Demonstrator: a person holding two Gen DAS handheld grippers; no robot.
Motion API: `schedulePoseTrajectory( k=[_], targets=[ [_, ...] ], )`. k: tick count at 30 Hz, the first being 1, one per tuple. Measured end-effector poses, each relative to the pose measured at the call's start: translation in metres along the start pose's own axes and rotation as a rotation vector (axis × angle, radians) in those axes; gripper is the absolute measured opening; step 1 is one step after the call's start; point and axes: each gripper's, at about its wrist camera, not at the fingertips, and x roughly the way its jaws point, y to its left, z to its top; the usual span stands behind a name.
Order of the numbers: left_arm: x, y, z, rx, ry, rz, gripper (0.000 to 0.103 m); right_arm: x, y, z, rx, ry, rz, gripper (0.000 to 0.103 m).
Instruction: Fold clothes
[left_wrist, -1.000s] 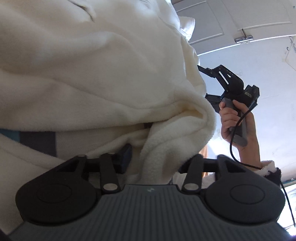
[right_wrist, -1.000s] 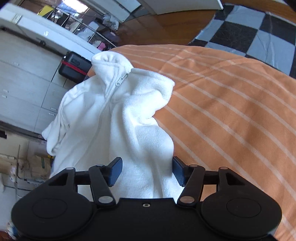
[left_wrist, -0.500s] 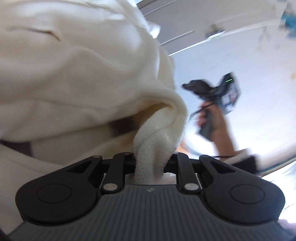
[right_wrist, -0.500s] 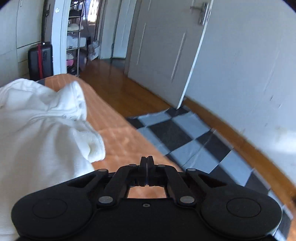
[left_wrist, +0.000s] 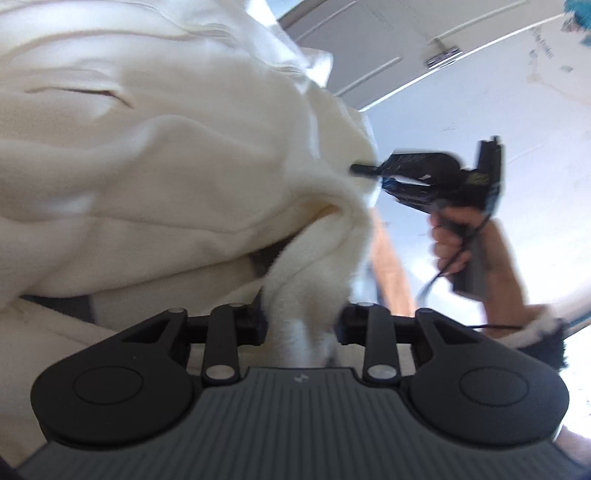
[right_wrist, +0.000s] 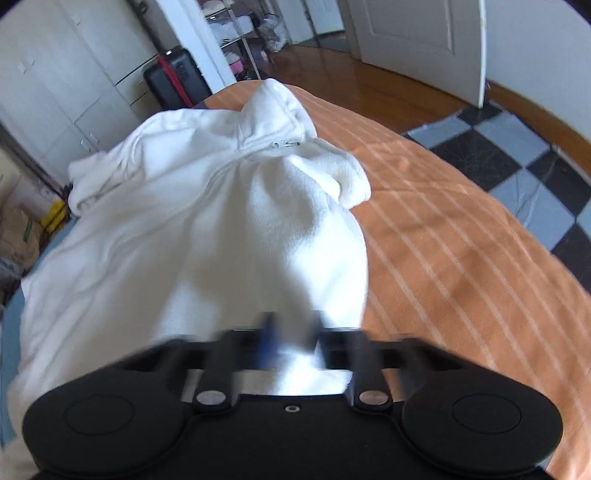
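Fleece: a white zip-up fleece (right_wrist: 207, 229) lies heaped on the bed, collar at 12 o'clock in the right wrist view, zip pull just below it; a fold bulges toward 3 o'clock.
Bed: orange cover with pale stripes (right_wrist: 443, 229), running from 12 to 5 o'clock beside the fleece.
Left gripper: the left gripper (left_wrist: 301, 323) has a thick roll of fleece (left_wrist: 184, 155) between its fingers, which are opening; the cloth fills the gap and the pads touch it on both sides.
Right gripper: in its own view the right gripper (right_wrist: 291, 341) is blurred, its fingers opening with a tongue of fleece between them; whether the pads press it I cannot tell.
Right gripper, from the left wrist: the tool (left_wrist: 364, 170) sits at 2 o'clock, its tip touching the fleece edge.
Hand: a hand (left_wrist: 452, 242) wraps the handle, a dark fuzzy cuff below it.
Room: white door (right_wrist: 417, 40) at 1 o'clock, wooden floor, checked rug (right_wrist: 517, 158) at 3 o'clock, black suitcase (right_wrist: 173, 81) at 11 o'clock.
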Motion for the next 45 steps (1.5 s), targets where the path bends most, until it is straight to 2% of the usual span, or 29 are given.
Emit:
schedulePoseTrajectory(
  k=[1, 3, 4, 5, 7, 8, 10, 12, 15, 18, 20, 21, 22, 24, 26, 27, 28, 29, 30, 31, 34, 35, 36, 38, 39, 40, 42, 44, 45],
  targets=[
    [-0.003, 0.005, 0.0, -0.053, -0.005, -0.062, 0.026, -0.013, 0.004, 0.001, -0.07, -0.061, -0.049, 0.008],
    [-0.01, 0.008, 0.0, -0.114, -0.018, -0.14, 0.026, -0.046, -0.005, 0.004, -0.025, -0.2, -0.084, 0.008],
    [-0.013, 0.005, -0.002, -0.098, -0.025, -0.133, 0.025, -0.059, -0.018, 0.005, 0.061, -0.249, -0.049, 0.008],
    [-0.015, -0.002, -0.004, -0.035, -0.031, -0.08, 0.025, -0.064, -0.032, 0.007, 0.147, -0.262, -0.026, 0.008],
    [-0.014, -0.014, -0.007, 0.078, -0.022, 0.032, 0.03, -0.057, -0.053, 0.006, 0.245, -0.22, -0.049, 0.008],
    [-0.011, -0.018, -0.009, 0.11, -0.008, 0.066, 0.031, -0.048, -0.056, 0.005, 0.236, -0.18, -0.098, 0.008],
    [-0.007, -0.022, -0.009, 0.123, 0.046, 0.078, 0.036, -0.028, -0.055, -0.001, 0.181, -0.101, -0.19, 0.008],
    [-0.011, -0.031, -0.005, 0.155, 0.069, 0.121, 0.041, -0.016, -0.053, -0.002, 0.144, -0.058, -0.228, 0.008],
    [-0.043, -0.049, 0.008, 0.248, 0.003, 0.273, 0.043, -0.015, -0.048, 0.0, 0.119, -0.053, -0.239, 0.009],
    [-0.112, -0.059, 0.003, 0.382, -0.116, 0.566, 0.064, -0.019, -0.05, 0.002, 0.138, -0.064, -0.226, 0.009],
    [-0.139, -0.058, 0.006, 0.426, -0.177, 0.738, 0.071, -0.02, -0.056, 0.003, 0.148, -0.078, -0.202, 0.009],
    [-0.149, -0.051, 0.008, 0.399, -0.207, 0.768, 0.076, -0.021, -0.059, 0.003, 0.153, -0.087, -0.188, 0.009],
    [-0.158, -0.041, 0.01, 0.35, -0.235, 0.784, 0.087, -0.022, -0.064, 0.003, 0.171, -0.095, -0.171, 0.009],
    [-0.157, -0.013, 0.015, 0.244, -0.222, 0.818, 0.092, -0.025, -0.08, 0.002, 0.263, -0.096, -0.121, 0.009],
    [-0.142, 0.022, 0.019, 0.128, -0.138, 0.869, 0.092, -0.027, -0.086, 0.001, 0.333, -0.1, -0.081, 0.009],
    [-0.133, 0.038, 0.019, 0.08, -0.112, 0.891, 0.08, -0.027, -0.083, 0.002, 0.318, -0.104, -0.081, 0.008],
    [-0.127, 0.042, 0.016, 0.091, -0.114, 0.916, 0.061, -0.027, -0.076, 0.002, 0.28, -0.105, -0.097, 0.008],
    [-0.122, 0.04, 0.012, 0.139, -0.126, 0.953, 0.051, -0.026, -0.069, 0.002, 0.236, -0.104, -0.12, 0.008],
    [-0.122, 0.031, 0.011, 0.18, -0.159, 0.959, 0.014, -0.026, -0.061, 0.002, 0.191, -0.102, -0.143, 0.008],
    [-0.129, 0.016, 0.01, 0.213, -0.224, 0.949, 0.007, -0.027, -0.056, 0.002, 0.156, -0.105, -0.163, 0.007],
    [-0.162, -0.035, 0.002, 0.312, -0.445, 0.969, 0.007, -0.033, -0.044, 0.004, 0.084, -0.124, -0.207, 0.005],
    [-0.17, -0.049, -0.002, 0.356, -0.484, 1.004, 0.007, -0.034, -0.042, 0.005, 0.073, -0.127, -0.218, 0.004],
    [-0.173, -0.054, -0.004, 0.373, -0.48, 1.02, 0.007, -0.035, -0.043, 0.005, 0.078, -0.127, -0.225, 0.0],
    [-0.172, -0.051, -0.008, 0.367, -0.429, 1.03, 0.007, -0.037, -0.045, 0.005, 0.087, -0.126, -0.238, 0.0],
    [-0.165, -0.044, -0.008, 0.361, -0.359, 1.039, 0.009, -0.038, -0.046, 0.005, 0.092, -0.125, -0.244, 0.0],
    [-0.152, -0.028, -0.01, 0.348, -0.261, 1.07, 0.017, -0.039, -0.047, 0.006, 0.096, -0.125, -0.251, 0.0],
    [-0.124, 0.004, -0.015, 0.32, -0.117, 1.157, 0.028, -0.037, -0.052, 0.005, 0.139, -0.1, -0.197, 0.0],
    [-0.105, 0.018, -0.022, 0.315, -0.084, 1.215, 0.031, -0.034, -0.05, 0.003, 0.139, -0.079, -0.182, 0.004],
    [-0.103, 0.015, -0.023, 0.332, -0.094, 1.216, 0.033, -0.034, -0.049, 0.002, 0.135, -0.075, -0.178, 0.01]
  ],
)
